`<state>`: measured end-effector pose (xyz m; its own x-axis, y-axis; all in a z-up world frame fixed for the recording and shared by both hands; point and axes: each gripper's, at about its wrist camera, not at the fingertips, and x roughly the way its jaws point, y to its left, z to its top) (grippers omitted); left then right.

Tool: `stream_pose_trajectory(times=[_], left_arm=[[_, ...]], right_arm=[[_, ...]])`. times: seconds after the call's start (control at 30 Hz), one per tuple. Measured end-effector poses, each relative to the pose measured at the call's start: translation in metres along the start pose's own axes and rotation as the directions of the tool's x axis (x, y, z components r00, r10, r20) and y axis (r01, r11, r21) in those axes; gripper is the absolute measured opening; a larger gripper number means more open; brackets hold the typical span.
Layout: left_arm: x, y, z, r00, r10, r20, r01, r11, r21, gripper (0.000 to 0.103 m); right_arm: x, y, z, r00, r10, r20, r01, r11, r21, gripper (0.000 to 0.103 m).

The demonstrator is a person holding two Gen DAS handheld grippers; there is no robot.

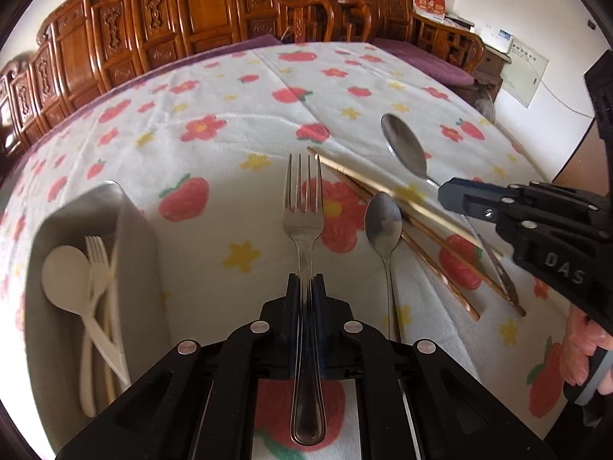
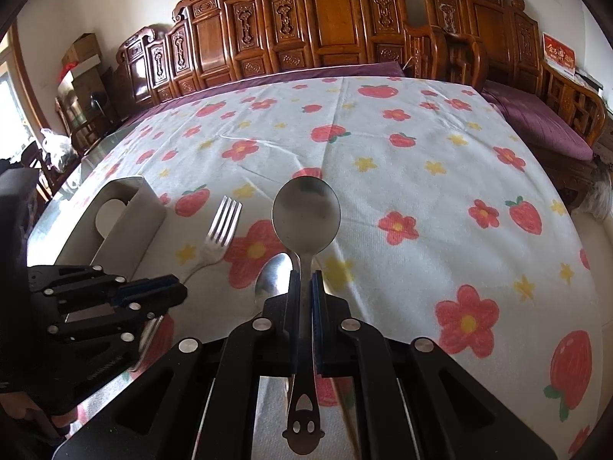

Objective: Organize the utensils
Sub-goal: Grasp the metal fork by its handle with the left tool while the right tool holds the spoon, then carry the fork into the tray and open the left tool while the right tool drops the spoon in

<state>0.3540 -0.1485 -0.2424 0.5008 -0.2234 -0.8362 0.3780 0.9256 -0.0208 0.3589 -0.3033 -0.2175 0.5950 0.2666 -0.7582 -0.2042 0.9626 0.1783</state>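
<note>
My left gripper (image 1: 306, 280) is shut on the handle of a steel fork (image 1: 302, 207), tines pointing away over the flowered tablecloth (image 1: 214, 176). My right gripper (image 2: 305, 276) is shut on the neck of a large steel spoon (image 2: 306, 214) with a smiley cut-out handle. In the left wrist view, that right gripper (image 1: 448, 193) comes in from the right with the large spoon (image 1: 404, 149) above a pair of chopsticks (image 1: 387, 195). A small steel spoon (image 1: 383, 222) lies beside the fork. A grey box (image 1: 134, 237) at the left holds white plastic cutlery (image 1: 65, 280).
A steel knife (image 1: 502, 276) lies across the chopsticks at the right. Carved wooden chairs (image 2: 333, 27) and a purple cushioned bench (image 2: 544, 126) line the far side of the table. A hand (image 1: 586, 349) grips the right tool. Open cloth lies beyond the utensils.
</note>
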Motion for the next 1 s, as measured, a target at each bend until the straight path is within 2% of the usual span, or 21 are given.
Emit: stream_pose_trajectory(times=[0.47,0.7,1.0], left_arm=[[-0.071,0.022,0.007,0.993,0.034,0.113,-0.035,0.999,0.012,0.006],[-0.089,0.04,0.001,0.99,0.058,0.125,-0.06,0.998,0.011,0.006],[-0.097,0.09,-0.012,0.986,0.114,0.118,-0.11,0.993,-0.041,0.006]], right_arm=[[-0.012,0.029,0.0,0.999,0.038,0.025,-0.037,0.998,-0.054,0.007],[-0.015,0.05,-0.002,0.998,0.063,0.021,-0.06,0.993,-0.104,0.007],[-0.01,0.069,-0.003,0.997,0.071,0.01,-0.068,0.988,-0.14,0.007]])
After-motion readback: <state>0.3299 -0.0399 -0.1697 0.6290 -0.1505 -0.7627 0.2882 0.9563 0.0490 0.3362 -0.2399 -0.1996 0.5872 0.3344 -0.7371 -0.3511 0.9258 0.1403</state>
